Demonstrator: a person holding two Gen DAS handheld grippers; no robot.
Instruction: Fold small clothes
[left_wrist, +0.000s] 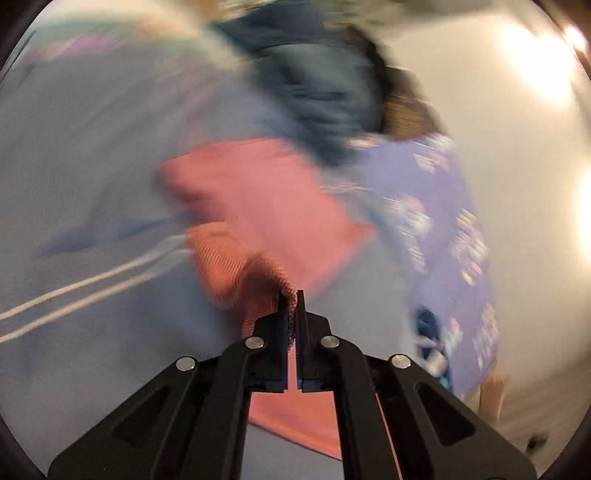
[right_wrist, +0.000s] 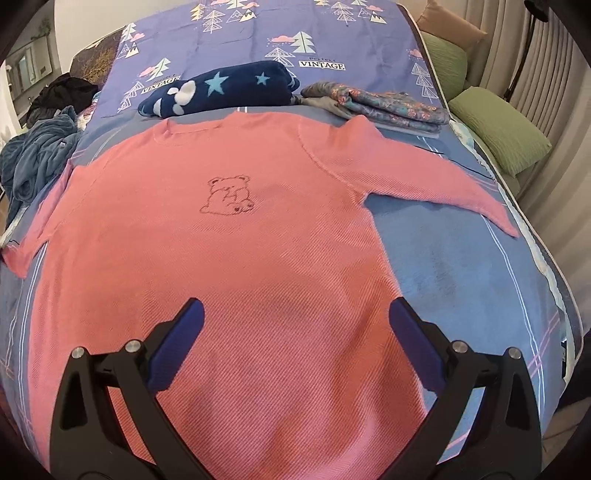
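A pink long-sleeved sweater (right_wrist: 236, 236) with a small bear outline on the chest lies face up and spread flat on the bed (right_wrist: 461, 280), collar toward the far end and hem toward the near edge. Its right sleeve (right_wrist: 424, 173) stretches out to the right across the blue striped sheet; the left sleeve runs off toward the left edge of the bed.

The left hand-held gripper (left_wrist: 291, 299) has its jaws pressed together on a pinch of ribbed pink knit, apparently the cuff or edge of that left sleeve. The left wrist view is heavily blurred, so exactly which part it holds cannot be told. The right hand-held gripper (right_wrist: 295, 314) hangs over the lower body of the sweater with its jaws spread wide, gripping nothing.

By the look of it, folding has only just started: the body is laid out, and the first sleeve fold is in hand on the left side. The next move likely calls for carrying the pinched sleeve inward across the chest and laying it flat without dragging the body; the right hand-held gripper could press down to steady the cloth, then take the right sleeve.

At the far end sit a rolled navy star blanket (right_wrist: 221, 88) and a folded floral garment (right_wrist: 384, 103), both clear of the sweater's collar.
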